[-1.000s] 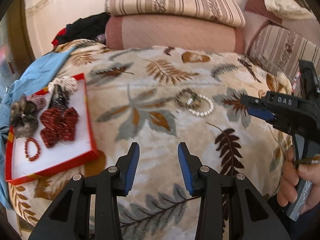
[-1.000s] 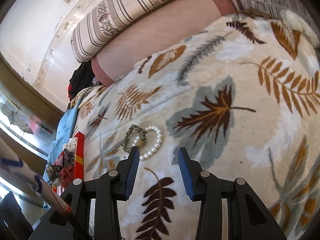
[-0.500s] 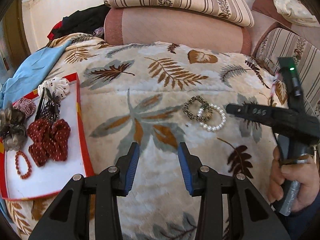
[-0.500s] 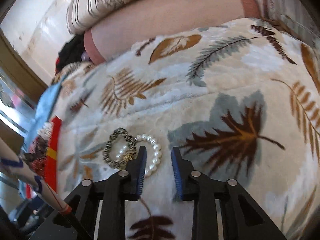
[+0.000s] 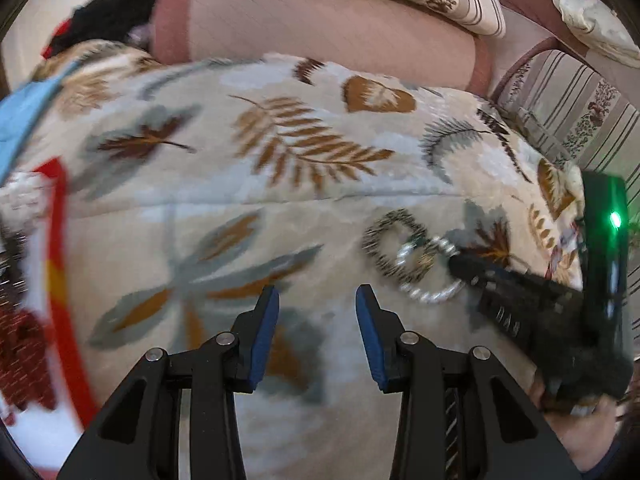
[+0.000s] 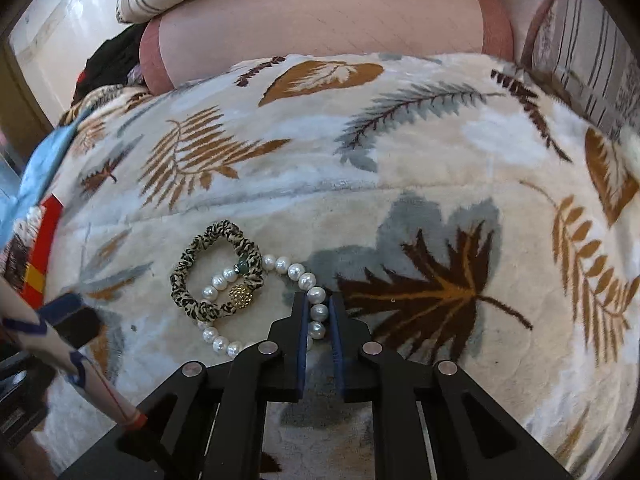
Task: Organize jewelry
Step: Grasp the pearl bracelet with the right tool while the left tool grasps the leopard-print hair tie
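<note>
Right hand-held gripper (image 6: pixel 319 304): I read its blue pads as clamped on the pearl bracelet (image 6: pixel 260 304), three beads of the right-hand arc pinched between them. The bracelet lies flat on the leaf-print blanket (image 6: pixel 400 160), an oval loop whose long axis runs from about 1 o'clock to 7 o'clock in the right wrist view. Its gold filigree bead (image 6: pixel 241 295) sits on the left arc.

The leopard-print scrunchie (image 6: pixel 212 272) lies just at 10 o'clock of the bracelet. It overlaps the pearl loop near the gold bead and a small green bead (image 6: pixel 241 268); I cannot tell whether they are tangled.

Left hand-held gripper (image 5: pixel 316 312): jaws apart, nothing between them, hovering over bare blanket. In this motion-blurred view the bracelet (image 5: pixel 428 276) sits at roughly 2 o'clock of the fingertips, with the right tool's tip on its right side.

Edges: red-rimmed tray (image 5: pixel 60 264) at 9 o'clock of the left view, holding a dark red item (image 5: pixel 20 344) too blurred to name. Pink bolster (image 6: pixel 320 20) and striped pillows bound the far side at 12 o'clock. Open blanket lies between the tray and the bracelet, and more at 3 o'clock of the bracelet.
</note>
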Action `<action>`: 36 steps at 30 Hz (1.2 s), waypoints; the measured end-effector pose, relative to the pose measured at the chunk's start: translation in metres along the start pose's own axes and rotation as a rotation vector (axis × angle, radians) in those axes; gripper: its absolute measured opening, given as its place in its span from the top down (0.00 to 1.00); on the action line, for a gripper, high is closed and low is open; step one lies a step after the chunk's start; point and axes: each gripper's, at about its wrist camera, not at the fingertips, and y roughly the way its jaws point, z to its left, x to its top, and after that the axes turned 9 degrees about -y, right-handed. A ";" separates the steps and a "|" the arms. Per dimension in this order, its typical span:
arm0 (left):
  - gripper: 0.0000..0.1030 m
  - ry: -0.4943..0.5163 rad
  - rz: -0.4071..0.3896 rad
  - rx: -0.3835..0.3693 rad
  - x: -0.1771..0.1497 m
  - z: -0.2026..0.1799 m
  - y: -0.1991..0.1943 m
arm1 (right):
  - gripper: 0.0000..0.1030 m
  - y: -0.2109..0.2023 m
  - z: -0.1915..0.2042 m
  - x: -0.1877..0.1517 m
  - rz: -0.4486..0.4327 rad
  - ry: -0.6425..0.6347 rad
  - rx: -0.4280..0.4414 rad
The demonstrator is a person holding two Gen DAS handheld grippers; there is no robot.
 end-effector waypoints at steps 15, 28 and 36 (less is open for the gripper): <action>0.93 0.148 0.014 0.128 0.032 -0.036 0.063 | 0.89 0.002 -0.003 0.000 0.004 0.030 0.046; 0.93 0.025 -0.073 0.175 -0.044 0.025 -0.004 | 0.89 -0.003 -0.002 -0.002 -0.002 0.015 -0.002; 0.92 0.030 -0.137 0.175 -0.043 0.021 0.002 | 0.88 0.002 0.000 -0.003 0.003 -0.003 -0.021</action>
